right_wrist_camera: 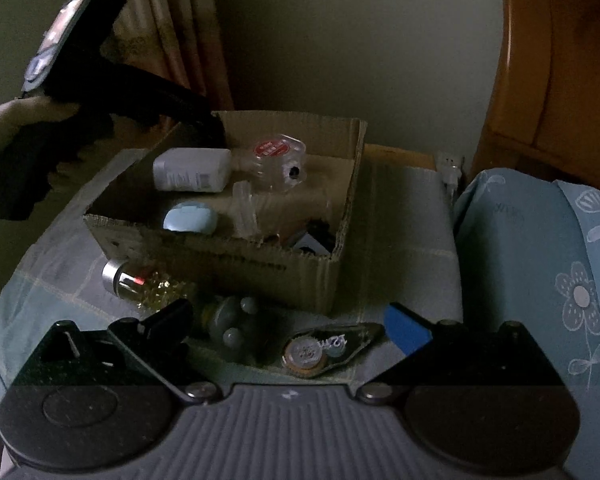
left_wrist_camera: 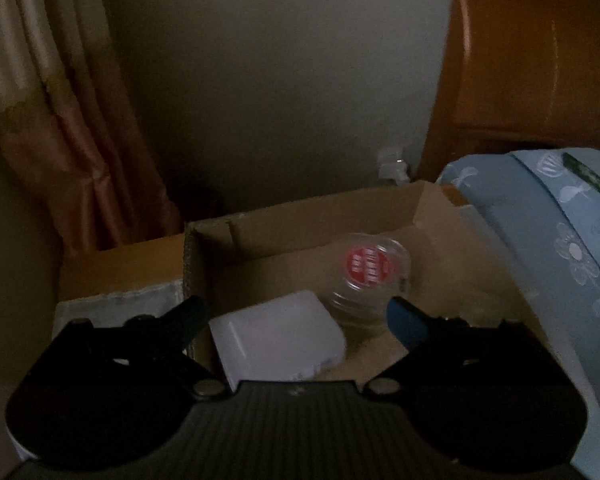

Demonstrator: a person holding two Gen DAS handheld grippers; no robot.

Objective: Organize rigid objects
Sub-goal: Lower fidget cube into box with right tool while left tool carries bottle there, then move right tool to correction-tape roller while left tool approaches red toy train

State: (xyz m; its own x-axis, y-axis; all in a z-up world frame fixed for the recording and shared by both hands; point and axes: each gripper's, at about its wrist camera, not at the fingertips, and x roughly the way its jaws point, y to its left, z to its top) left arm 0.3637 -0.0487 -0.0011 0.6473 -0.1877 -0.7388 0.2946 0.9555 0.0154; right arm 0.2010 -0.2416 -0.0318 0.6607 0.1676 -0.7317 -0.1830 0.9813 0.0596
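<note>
while the left tool point(left_wrist_camera: 296, 316) hangs spread apart over the cardboard box point(right_wrist_camera: 300, 276) holding a white bottle point(right_wrist_camera: 192, 171), the right tool point(right_wrist_camera: 290, 320), also apart, hovers above a correction tape dispenser point(right_wrist_camera: 328, 350) on the tabletop point(right_wrist_camera: 412, 248).

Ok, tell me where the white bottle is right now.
The white bottle lies on its side inside the cardboard box, at its far left in the right wrist view, next to the clear container with the red label.

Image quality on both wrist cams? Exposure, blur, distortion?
Left wrist: underexposed, soft; white bottle smeared, red lid label unreadable. Right wrist: also dim, slightly sharper; cardboard box edges legible, fisheye bends the wooden frame, corners vignetted.
</note>
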